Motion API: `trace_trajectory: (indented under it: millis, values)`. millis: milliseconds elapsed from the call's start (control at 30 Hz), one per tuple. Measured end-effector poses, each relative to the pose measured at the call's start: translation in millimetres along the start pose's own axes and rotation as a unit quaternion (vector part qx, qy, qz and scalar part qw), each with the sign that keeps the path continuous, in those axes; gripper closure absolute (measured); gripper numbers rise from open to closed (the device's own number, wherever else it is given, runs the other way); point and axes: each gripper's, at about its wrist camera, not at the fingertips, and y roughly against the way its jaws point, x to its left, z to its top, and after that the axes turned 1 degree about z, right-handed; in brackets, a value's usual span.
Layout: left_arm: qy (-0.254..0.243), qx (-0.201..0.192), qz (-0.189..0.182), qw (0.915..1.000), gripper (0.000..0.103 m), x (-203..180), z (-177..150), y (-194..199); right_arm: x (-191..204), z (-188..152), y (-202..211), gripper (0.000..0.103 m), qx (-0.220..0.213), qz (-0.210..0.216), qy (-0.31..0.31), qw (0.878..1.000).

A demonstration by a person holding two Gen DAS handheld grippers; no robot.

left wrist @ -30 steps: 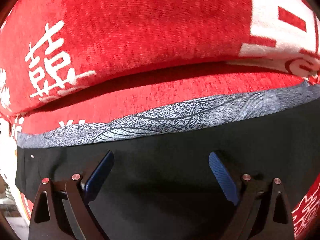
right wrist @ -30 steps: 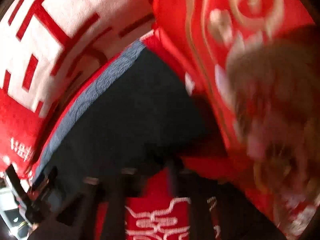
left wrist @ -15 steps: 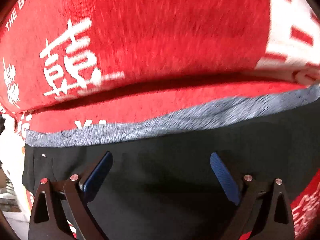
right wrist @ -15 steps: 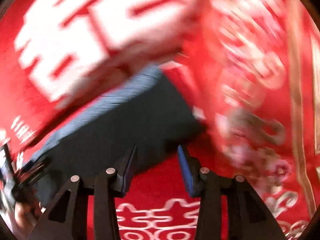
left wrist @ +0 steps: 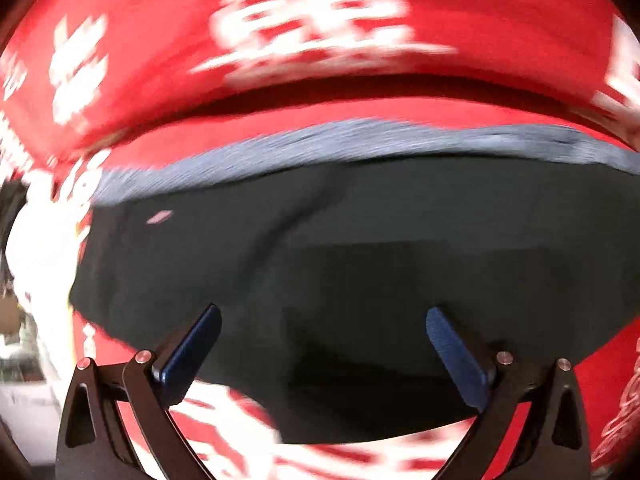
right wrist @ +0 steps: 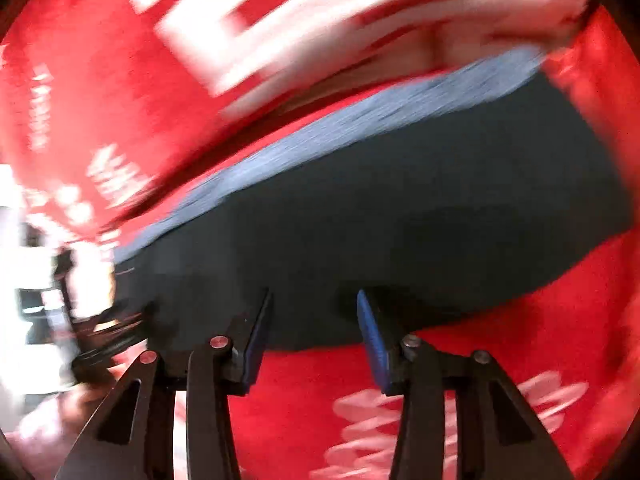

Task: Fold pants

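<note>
Two grippers, both with jaws apart and nothing between them. From my left gripper (left wrist: pixel 322 344) I see the pants (left wrist: pixel 360 260) as a broad black slab filling the middle of the frame, lying on the red cover (left wrist: pixel 320 20) with white print. The grey waistband (left wrist: pixel 360 140) runs as a strip across the frame just above the black cloth, so the long axis of what I can see goes left to right, square to the way my jaws point. The near black edge curves across the lower frame, passing just behind both blue pads (left wrist: pixel 456 356). A crease slants up through the cloth in the upper centre.

From my right gripper (right wrist: pixel 314 336) the pants (right wrist: pixel 400 220) sit ahead and spread toward the right of the frame, with the waistband (right wrist: pixel 340 128) slanting from lower left to upper right. The near edge crosses right at the pad tips; below it is only red cover (right wrist: pixel 520 340). At the far left of that view I make out a dark shape that is probably the other gripper, but the blur is too heavy to be sure.

My read: both grippers are about level with the near edge, the left one more squarely over black cloth, the right one closer to a corner. The next pinch turns on that near edge lying crosswise just ahead of the tips.
</note>
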Motion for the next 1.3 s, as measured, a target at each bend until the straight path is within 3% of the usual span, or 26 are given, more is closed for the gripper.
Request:
trace_trajectory:
  millis: [100,233,367,433,567,633,667,700,833,933,1000,1033,1100,1167,1300]
  values:
    - [0.03,0.011,0.029,0.9991,0.0,57.7,-8.1,-16.3,63.6,-33.4,-46.4,0.056,0.038,0.075,0.017,0.996]
    - [0.052,0.0,0.061,0.9968,0.0,129.9,-9.5,-41.0,129.9,-83.4,-145.6,0.056,0.077,0.183,-0.047,0.979]
    - [0.03,-0.016,0.069,0.997,0.0,168.1,-2.0,-62.9,158.0,-112.3,-178.9,0.056,0.088,0.195,-0.062,0.975]
    - [0.013,-0.016,0.059,0.9981,0.0,184.6,-0.6,-83.4,165.9,-118.8,-189.9,0.056,0.072,0.198,-0.07,0.975]
    - [-0.023,-0.052,0.031,0.9979,0.0,181.3,-0.7,-81.6,173.0,-112.0,-194.7,0.056,0.03,0.2,-0.077,0.976]
    - [-0.018,-0.06,0.01,0.998,0.0,188.8,-2.4,-84.1,173.2,-103.3,-207.6,0.06,0.029,0.19,-0.099,0.976]
    - [-0.005,-0.055,-0.005,0.9985,0.0,195.0,-3.4,-85.2,175.1,-98.8,-208.7,0.089,0.034,0.178,-0.105,0.978]
    - [0.006,-0.049,-0.009,0.9987,0.0,203.6,-3.4,-88.9,177.4,-94.9,-206.4,0.095,0.042,0.154,-0.102,0.982]
    - [0.013,-0.056,0.013,0.9983,0.0,220.5,-13.5,-88.2,201.8,-108.3,-163.2,0.096,0.011,0.142,-0.034,0.989]
    - [0.02,-0.061,-0.003,0.9979,0.0,224.6,-19.1,-94.7,193.8,-114.6,-185.7,0.096,0.042,0.092,-0.034,0.994]
    - [0.019,-0.057,0.008,0.9981,0.0,222.6,-18.1,-90.7,192.3,-116.0,-191.5,0.095,0.046,0.096,-0.026,0.994]
    - [0.017,-0.053,0.017,0.9983,0.0,222.0,-17.1,-90.0,193.5,-115.1,-189.9,0.092,0.054,0.094,-0.025,0.994]
    - [0.0,-0.044,0.026,0.9987,0.0,212.2,-17.8,-79.9,197.3,-114.0,-184.9,0.07,0.089,0.062,-0.01,0.994]
    - [-0.017,-0.057,0.001,0.9982,0.0,196.1,-20.2,-62.8,193.9,-113.1,-167.8,0.07,0.092,0.03,0.02,0.995]
    - [-0.073,-0.071,-0.069,0.9924,0.0,128.4,-27.2,-36.1,188.4,-70.8,-115.0,0.07,0.0,-0.038,0.072,0.997]
